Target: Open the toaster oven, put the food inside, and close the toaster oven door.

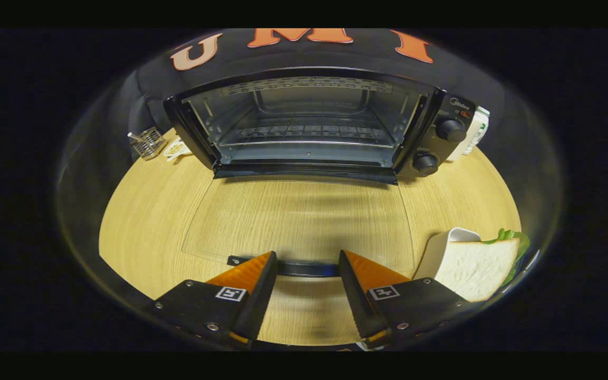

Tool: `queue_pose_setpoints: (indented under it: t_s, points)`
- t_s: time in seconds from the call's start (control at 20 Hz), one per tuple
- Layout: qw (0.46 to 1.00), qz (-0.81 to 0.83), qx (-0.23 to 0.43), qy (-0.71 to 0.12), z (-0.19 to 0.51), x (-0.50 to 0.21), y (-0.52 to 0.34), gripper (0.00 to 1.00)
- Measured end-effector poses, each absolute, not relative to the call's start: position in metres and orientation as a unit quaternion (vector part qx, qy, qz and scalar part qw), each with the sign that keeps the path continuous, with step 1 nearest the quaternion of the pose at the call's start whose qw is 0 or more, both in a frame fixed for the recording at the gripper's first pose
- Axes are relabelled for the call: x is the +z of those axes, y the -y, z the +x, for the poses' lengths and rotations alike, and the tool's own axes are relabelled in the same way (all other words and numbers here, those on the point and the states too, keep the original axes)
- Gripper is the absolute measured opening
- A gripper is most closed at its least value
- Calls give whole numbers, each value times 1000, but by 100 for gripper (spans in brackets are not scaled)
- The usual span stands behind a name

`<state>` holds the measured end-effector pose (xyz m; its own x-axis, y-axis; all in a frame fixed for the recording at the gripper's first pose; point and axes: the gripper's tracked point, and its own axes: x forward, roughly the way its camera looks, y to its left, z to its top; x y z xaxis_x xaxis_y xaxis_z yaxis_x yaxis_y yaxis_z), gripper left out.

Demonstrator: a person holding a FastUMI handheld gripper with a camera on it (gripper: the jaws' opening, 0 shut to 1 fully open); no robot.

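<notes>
The gripper point(306, 264) is released above the black toaster oven's point(314, 124) lowered glass door point(304, 221); the white bread sandwich point(475, 269) sits near right, seemingly on a white plate point(441, 253).

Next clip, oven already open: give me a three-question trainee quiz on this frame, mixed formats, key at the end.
1. True or false: the toaster oven door is folded down flat.
2. What sits on the wire rack? A) bread B) nothing C) a plate
3. Fill in: the gripper is ____, with the door handle between its fingers.

Key
1. True; the glass door lies over the wooden table.
2. B; the sandwich is right of the fingers, leaning on a white container.
3. Open.
</notes>
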<state>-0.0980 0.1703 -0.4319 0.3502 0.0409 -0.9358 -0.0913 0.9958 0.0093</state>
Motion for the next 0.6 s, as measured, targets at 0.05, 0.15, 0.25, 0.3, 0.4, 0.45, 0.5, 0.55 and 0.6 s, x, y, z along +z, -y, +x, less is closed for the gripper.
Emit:
queue_pose_setpoints:
  t_s: [0.05,0.15,0.25,0.3,0.4,0.45,0.5,0.55,0.6]
  points:
    - [819,-23,44,-572,-99,-434,-170,69]
    - [814,-32,52,-578,-100,-433,-169,69]
    - [810,-32,57,-583,-101,-431,-169,68]
    - [811,-27,61,-581,-100,-429,-169,68]
    - [815,-7,62,-576,-100,-426,-169,68]
    - [814,4,62,-577,-103,-422,-170,68]
    - [815,13,62,-576,-104,-419,-168,68]
    - [818,22,61,-571,-104,-414,-166,68]
    - [823,31,62,-564,-104,-409,-165,68]
